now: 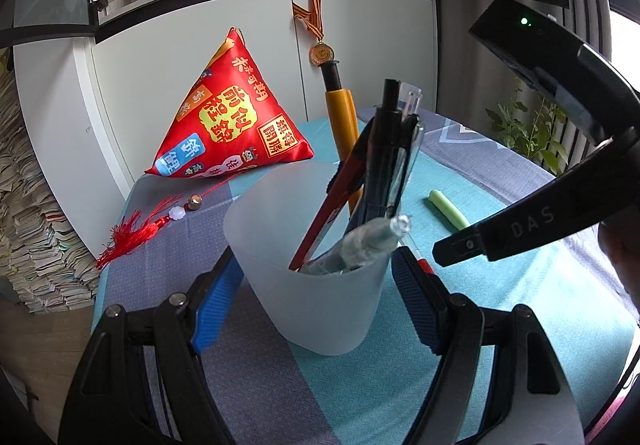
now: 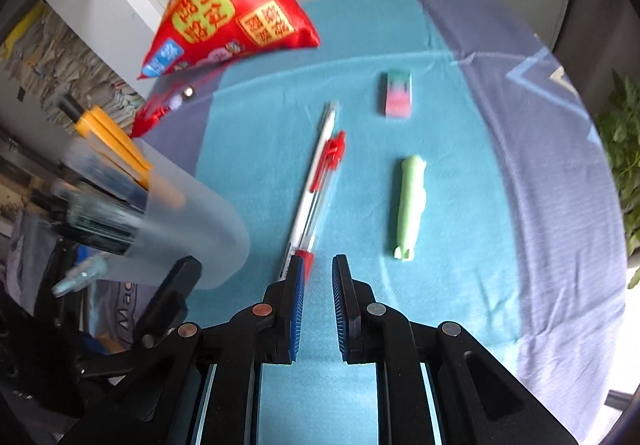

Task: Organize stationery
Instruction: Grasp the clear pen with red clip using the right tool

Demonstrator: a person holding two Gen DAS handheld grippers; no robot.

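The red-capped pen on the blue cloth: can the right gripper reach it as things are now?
Probably yes. The right gripper, empty with a narrow gap, hovers at the near end of the red-capped pen. Nothing lies between them, though a white pen lies against it and may get caught too.

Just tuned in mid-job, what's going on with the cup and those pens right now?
The left tongs are clamped on the frosted plastic cup, which already holds several pens, including a yellow one. The right tongs are nearly shut and empty, low over the teal cloth. Still loose on the cloth: a white pen beside a clear red-capped pen, a green highlighter and an eraser.
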